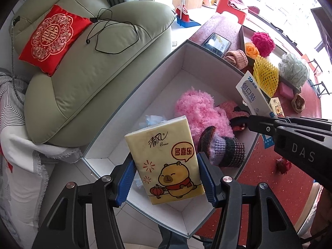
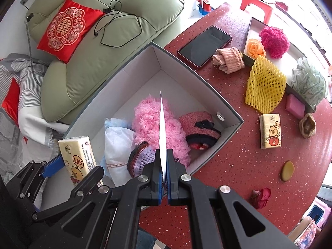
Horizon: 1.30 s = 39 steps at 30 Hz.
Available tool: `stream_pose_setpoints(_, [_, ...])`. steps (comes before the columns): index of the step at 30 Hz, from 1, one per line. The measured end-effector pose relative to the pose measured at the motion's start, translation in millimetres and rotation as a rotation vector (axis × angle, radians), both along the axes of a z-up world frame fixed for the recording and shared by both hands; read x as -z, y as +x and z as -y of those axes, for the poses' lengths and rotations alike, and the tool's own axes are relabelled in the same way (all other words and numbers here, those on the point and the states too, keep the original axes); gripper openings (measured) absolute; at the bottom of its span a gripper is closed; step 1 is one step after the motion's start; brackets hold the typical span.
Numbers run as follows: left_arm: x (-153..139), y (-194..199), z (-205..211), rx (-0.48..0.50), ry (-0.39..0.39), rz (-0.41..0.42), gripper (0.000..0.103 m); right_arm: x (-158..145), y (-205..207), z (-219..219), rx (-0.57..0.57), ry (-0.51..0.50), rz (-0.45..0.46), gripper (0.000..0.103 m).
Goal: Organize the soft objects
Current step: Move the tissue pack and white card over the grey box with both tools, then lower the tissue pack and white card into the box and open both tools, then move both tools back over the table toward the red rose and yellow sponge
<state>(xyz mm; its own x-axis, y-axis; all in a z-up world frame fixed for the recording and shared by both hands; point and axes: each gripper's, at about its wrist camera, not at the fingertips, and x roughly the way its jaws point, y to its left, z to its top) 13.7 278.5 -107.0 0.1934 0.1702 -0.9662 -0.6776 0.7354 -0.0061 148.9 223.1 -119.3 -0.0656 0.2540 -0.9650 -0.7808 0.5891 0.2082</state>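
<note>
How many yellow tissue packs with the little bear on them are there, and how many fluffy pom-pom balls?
Tissue packs: 2, one held by the left gripper over the box, tissue pack, and one on the table.
Fluffy balls: 3, pink, magenta, pale green.
Total: 5

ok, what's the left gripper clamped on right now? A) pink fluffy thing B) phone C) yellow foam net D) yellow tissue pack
D: the left gripper has its blue pads pressed on both sides of the yellow tissue pack, held above the grey box.
</note>
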Motion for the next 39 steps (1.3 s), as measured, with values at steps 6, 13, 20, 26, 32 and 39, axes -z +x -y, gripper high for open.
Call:
stream_pose_setpoints(6, [6,7,4,0.013,-0.002,-0.014,0.059,6,-1,-6,-0.036,-0.019,-0.001,0.003])
stream_pose_setpoints(13, [12,7,5,0.002,0.001,-0.033,0.102,8,-2,-5,-0.071,-0.038,-0.026,0.077])
stream_pose_setpoints(20, [7,-1,12,-0.024,0.006,-0.019,0.102,-3,5,13,-0.043,0.029,-0.057,0.102])
stream_pose_setpoints(26, [-4,-11,25,-0.042,-0.061,0.054,0.102,-15,7,30,-0.008,0.075,-0.111,0.103])
stream_pose_setpoints(32, [-19,-17,55,0.018,-0.042,0.093,0.102,-25,1,39,-0.028,0.106,-0.137,0.103])
stream_pose_setpoints(39, [-25,-16,72,-0.010,-0.024,0.050,0.102,-35,-3,43,-0.051,0.119,-0.146,0.103])
